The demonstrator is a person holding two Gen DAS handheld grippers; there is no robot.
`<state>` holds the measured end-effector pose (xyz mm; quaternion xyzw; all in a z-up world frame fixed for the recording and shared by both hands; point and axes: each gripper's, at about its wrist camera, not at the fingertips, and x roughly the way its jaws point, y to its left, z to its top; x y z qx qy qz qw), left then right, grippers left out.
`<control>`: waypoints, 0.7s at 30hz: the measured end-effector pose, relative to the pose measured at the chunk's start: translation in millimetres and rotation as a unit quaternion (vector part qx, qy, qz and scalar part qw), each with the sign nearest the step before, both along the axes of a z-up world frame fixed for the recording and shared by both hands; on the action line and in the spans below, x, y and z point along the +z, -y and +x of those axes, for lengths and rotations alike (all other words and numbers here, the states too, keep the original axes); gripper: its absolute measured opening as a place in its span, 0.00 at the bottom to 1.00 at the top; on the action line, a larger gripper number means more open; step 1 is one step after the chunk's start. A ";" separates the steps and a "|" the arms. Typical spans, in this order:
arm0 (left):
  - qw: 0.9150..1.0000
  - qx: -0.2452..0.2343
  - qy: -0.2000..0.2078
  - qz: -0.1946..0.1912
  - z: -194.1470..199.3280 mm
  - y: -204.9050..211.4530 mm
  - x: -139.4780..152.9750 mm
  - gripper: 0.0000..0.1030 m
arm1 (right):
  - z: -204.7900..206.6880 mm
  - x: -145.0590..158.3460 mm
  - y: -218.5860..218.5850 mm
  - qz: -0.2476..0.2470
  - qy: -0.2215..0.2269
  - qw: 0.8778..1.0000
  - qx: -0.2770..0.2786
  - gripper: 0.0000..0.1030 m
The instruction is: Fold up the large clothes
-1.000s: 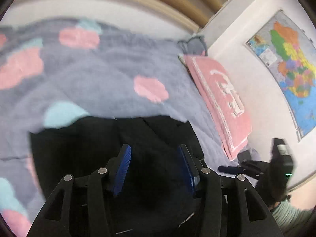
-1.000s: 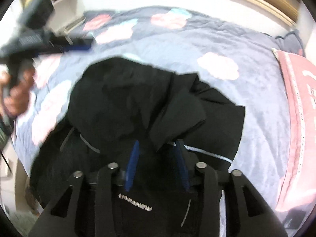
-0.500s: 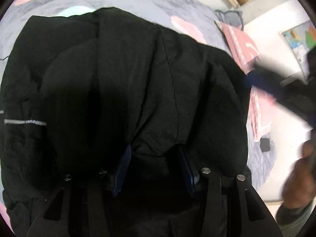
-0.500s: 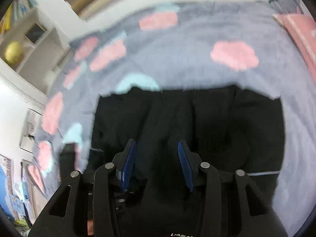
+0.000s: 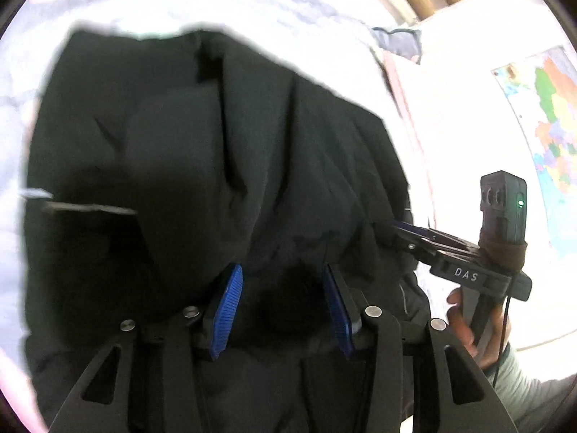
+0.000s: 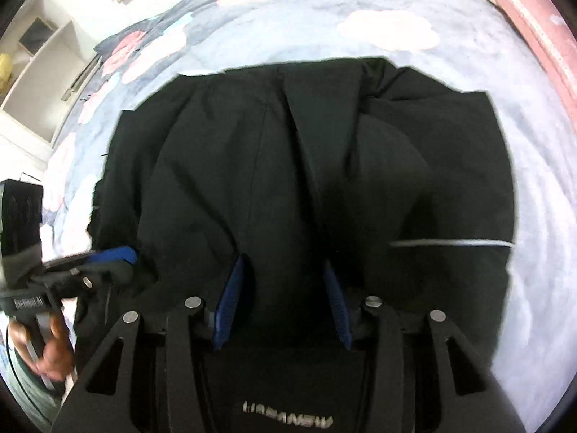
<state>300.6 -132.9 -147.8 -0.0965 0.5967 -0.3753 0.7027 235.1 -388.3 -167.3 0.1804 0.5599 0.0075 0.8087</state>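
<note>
Jaws spread on both grippers, black garment (image 5: 202,151) bunched between them (touching pads), on bedspread (image 6: 360,11)

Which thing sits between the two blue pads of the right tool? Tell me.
Black garment fabric fills the gap between the right tool's pads, bunched there; the right wrist view shows it.

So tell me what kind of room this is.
Most likely a bedroom. The black garment lies on a bed covered by a grey blanket with pink and blue cloud shapes, a pink pillow sits at one end, and a colourful wall map hangs beside it.
</note>
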 end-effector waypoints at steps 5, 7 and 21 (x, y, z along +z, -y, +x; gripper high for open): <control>0.998 0.000 0.059 -0.012 -9.9 -11.4 56.6 0.47 | -24.8 52.9 -10.7 -0.054 0.038 0.998 0.018 0.59; 0.997 -0.002 0.077 -0.023 -16.3 -16.6 67.5 0.48 | -26.8 68.3 -21.6 -0.067 0.059 0.996 0.031 0.60; 0.993 0.018 0.069 0.098 -11.3 7.4 -55.0 0.48 | -0.5 -40.9 -92.4 -0.125 0.027 0.990 0.067 0.80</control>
